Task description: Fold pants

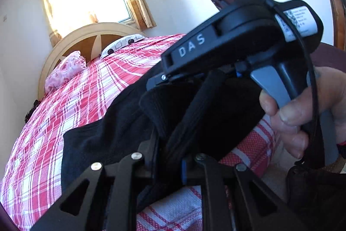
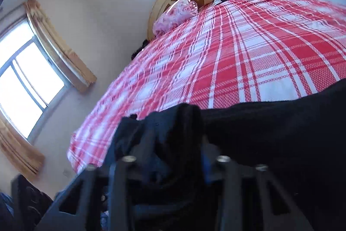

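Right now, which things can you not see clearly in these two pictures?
- Left wrist view: the right gripper and the hand hide the far pants.
- Right wrist view: black cloth covers the fingertips; motion blur softens the bedspread.
- Both views: the pants' full outline is cut off.

pants (image 1: 103, 144) on bed (image 1: 64, 101), pillows (image 1: 64, 70) seemingly against headboard (image 1: 71, 40)

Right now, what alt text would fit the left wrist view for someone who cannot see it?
Black pants are bunched between the left gripper fingers, on a bed's red-and-white plaid sheet. A hand holds the right gripper just above the fabric.
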The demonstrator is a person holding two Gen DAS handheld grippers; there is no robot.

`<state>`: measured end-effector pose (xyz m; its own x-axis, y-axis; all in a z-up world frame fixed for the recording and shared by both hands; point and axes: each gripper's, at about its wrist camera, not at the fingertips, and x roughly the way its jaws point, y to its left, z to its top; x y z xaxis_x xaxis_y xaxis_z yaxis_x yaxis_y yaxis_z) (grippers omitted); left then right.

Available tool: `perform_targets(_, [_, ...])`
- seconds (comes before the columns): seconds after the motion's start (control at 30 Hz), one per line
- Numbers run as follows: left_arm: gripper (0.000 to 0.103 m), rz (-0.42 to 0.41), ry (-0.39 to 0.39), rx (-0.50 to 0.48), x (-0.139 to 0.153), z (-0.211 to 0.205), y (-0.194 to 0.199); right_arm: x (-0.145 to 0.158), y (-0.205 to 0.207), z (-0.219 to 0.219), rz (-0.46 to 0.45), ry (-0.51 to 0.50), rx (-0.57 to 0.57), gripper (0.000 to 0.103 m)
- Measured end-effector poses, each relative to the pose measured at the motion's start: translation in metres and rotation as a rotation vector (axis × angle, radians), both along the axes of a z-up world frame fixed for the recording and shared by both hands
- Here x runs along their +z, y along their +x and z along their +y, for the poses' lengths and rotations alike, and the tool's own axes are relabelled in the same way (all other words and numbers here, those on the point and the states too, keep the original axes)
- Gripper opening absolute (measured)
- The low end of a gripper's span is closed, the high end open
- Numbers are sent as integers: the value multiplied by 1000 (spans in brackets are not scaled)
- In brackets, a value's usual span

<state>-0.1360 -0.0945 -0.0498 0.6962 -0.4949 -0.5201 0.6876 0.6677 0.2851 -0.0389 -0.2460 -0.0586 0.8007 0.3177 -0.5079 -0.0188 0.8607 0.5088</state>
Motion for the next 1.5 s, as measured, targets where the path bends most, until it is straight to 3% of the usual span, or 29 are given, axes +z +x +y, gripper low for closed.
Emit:
perform_targets(0.13, [16,-18,-13,-23,14,-8,-2,4,-5,-10,-29,29,1,23])
perform_targets(0.37, [17,-74,-68,-143,40,-51,-16,50,-36,-46,-136,-21,-21,22])
perform_targets(0.47, [17,-97,-57,-197,37,-75,-27,56,-52,-72,-135,-53,-64,22])
perform_targets(0.63, [17,-82,-2,-224,15,-104,-29,39,-67,-104,-93,-59,-127,22])
perform_targets(0.7, [20,-42,26,-222,5,-110,-26,25,-64,-113,-67,-49,-132,23])
perform_targets(0.8, [32,14,14,-233,4,-109,-25,4,-57,-118,-25,-59,-152,26])
perform_targets(0.83, [41,33,6,-247,7,-106,-25,-1,-57,-119,-28,-52,-159,26])
perform_targets(0.87, [51,56,-4,-264,10,-102,-26,-4,-59,-123,-44,-21,-161,27])
perform_targets(0.97, [59,89,-35,-272,21,-90,-26,1,-68,-133,-49,42,-186,31])
perform_targets(1.17, [60,130,-102,-180,50,-53,-8,35,-113,-132,-112,-82,-338,31])
perform_targets(1.33, [60,186,-138,4,57,-19,35,44,-119,-87,-125,-122,-197,31])
perform_targets(1.5, [60,158,-62,161,39,-7,59,20,-111,-50,-44,-168,-94,31])
